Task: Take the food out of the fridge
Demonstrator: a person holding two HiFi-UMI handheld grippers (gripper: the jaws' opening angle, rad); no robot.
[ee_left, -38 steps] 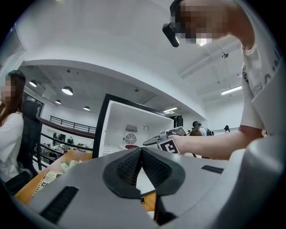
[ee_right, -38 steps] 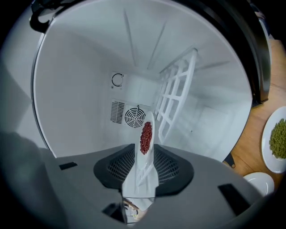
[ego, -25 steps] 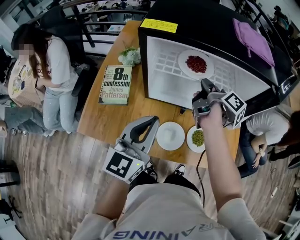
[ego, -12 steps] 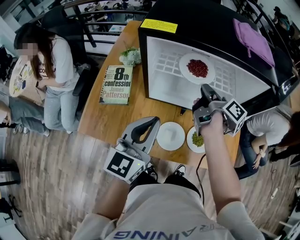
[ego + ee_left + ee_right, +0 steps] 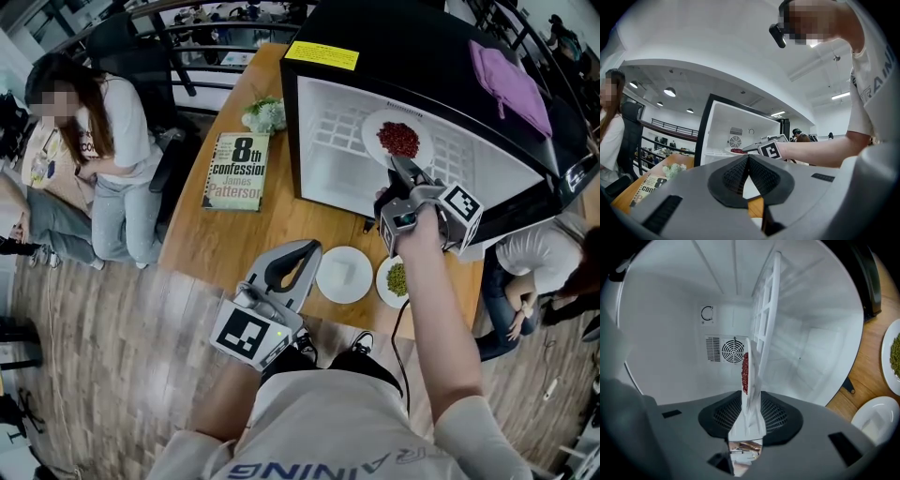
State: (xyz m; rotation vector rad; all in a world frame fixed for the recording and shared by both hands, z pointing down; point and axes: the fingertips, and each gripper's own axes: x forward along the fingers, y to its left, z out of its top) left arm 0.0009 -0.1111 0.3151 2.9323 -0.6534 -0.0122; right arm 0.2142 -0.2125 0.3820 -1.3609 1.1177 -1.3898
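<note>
A white plate of red beans (image 5: 398, 139) lies on the wire shelf (image 5: 766, 315) inside the open fridge (image 5: 328, 164). My right gripper (image 5: 398, 169) reaches into the fridge at the plate's near rim. In the right gripper view the plate of red beans (image 5: 745, 371) is seen edge-on, its rim between the jaws of my right gripper (image 5: 747, 420). These jaws have just been opening and stand open around the rim. My left gripper (image 5: 306, 247) hovers over the table's front edge, shut and empty, its tips meeting in the left gripper view (image 5: 748, 159).
A plate of green beans (image 5: 397, 279) and an empty white plate (image 5: 344, 274) sit on the wooden table in front of the fridge. A book (image 5: 236, 170) and flowers (image 5: 262, 113) lie to the left. A purple cloth (image 5: 506, 70) rests on the fridge. A person (image 5: 103, 141) sits at far left.
My right gripper has moved from above the green beans plate up into the fridge, to the red beans plate's rim. The left gripper has stayed still.
</note>
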